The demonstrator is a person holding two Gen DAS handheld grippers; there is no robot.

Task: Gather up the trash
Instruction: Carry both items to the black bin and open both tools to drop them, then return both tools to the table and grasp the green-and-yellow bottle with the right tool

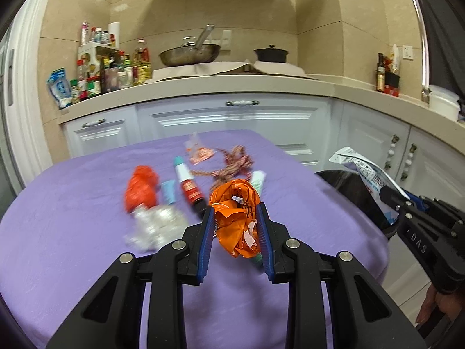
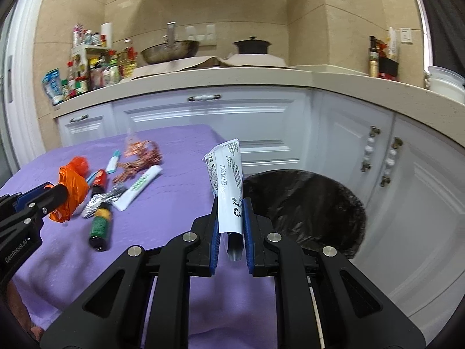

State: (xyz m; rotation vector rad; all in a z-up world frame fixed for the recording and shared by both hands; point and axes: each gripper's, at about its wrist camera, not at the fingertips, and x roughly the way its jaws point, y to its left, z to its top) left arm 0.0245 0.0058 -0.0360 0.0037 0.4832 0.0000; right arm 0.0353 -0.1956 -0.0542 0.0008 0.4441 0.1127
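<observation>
My left gripper (image 1: 235,209) is shut on a crumpled orange plastic bag (image 1: 237,218), lifted a little above the purple table (image 1: 87,247). In the right wrist view that orange bag (image 2: 72,192) hangs from the left gripper (image 2: 59,193) at the left edge. My right gripper (image 2: 231,203) is shut on a white printed tube (image 2: 228,180), held upright near the table's right edge beside the black-lined trash bin (image 2: 305,203). In the left wrist view the same tube (image 1: 366,177) shows above the bin (image 1: 354,192), in the right gripper (image 1: 386,193).
On the table lie a red bag (image 1: 141,189), crumpled foil (image 1: 154,224), a dark bottle with a red label (image 1: 190,189), a small blue tube (image 1: 168,193), a white-green tube (image 2: 138,187), a patterned cord (image 1: 232,164) and a wrapper (image 1: 199,152). White cabinets (image 2: 232,119) and a cluttered counter stand behind.
</observation>
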